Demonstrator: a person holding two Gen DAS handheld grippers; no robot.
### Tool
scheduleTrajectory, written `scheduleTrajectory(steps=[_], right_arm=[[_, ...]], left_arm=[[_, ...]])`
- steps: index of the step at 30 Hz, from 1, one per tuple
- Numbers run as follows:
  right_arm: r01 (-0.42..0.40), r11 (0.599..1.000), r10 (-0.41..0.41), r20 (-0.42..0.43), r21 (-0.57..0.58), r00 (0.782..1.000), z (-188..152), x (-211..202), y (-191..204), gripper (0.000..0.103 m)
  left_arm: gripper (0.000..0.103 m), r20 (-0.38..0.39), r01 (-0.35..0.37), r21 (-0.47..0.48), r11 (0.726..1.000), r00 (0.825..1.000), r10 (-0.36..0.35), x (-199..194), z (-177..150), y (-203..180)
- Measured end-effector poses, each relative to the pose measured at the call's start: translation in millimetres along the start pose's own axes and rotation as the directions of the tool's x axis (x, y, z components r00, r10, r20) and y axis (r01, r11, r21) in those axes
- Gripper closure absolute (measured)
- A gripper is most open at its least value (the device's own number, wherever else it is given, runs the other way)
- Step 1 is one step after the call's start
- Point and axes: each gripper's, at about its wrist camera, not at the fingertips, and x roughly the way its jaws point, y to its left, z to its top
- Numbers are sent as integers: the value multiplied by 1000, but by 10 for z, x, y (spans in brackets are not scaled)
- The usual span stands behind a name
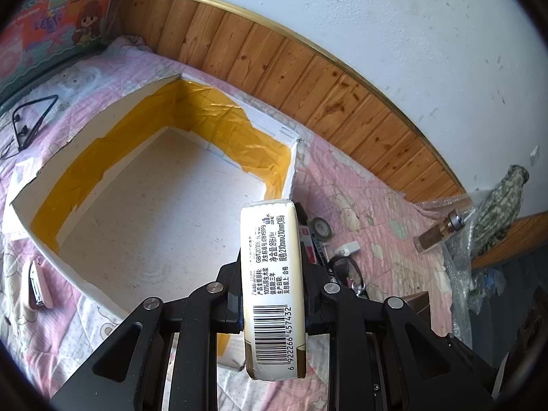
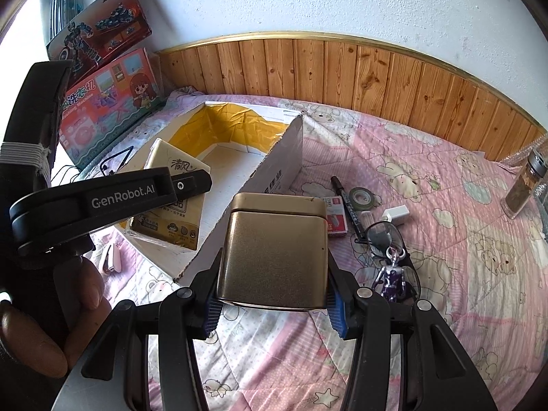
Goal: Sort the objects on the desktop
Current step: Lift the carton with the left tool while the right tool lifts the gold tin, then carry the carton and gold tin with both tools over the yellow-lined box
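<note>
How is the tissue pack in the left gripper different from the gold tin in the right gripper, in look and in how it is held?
The tissue pack is soft, cream and printed with text and a barcode; the gold tin is hard, plain and shiny metal. The tissue pack is thin and gripped across its narrow side by the left gripper; the gold tin is boxy and fills the wider right gripper. Both are clamped and lifted near the open white box.

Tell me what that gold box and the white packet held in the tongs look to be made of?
Gold box: most likely thin metal, a tin with a brushed satin finish; it shows a soft sheen, rounded corners and a separate lid seam.
White packet: seemingly soft tissues in glossy plastic film; the wrap shines, carries a printed barcode and bulges slightly where the tongs squeeze it.
</note>
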Motion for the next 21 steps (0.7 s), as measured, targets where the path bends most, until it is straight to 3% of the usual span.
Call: scheduleTrajectory(steps=[21], right_arm=[[-32, 996, 33, 11, -83, 999, 359, 123, 317, 52]], left_arm=[[80, 25, -54, 7, 999, 998, 53, -113, 255, 153]])
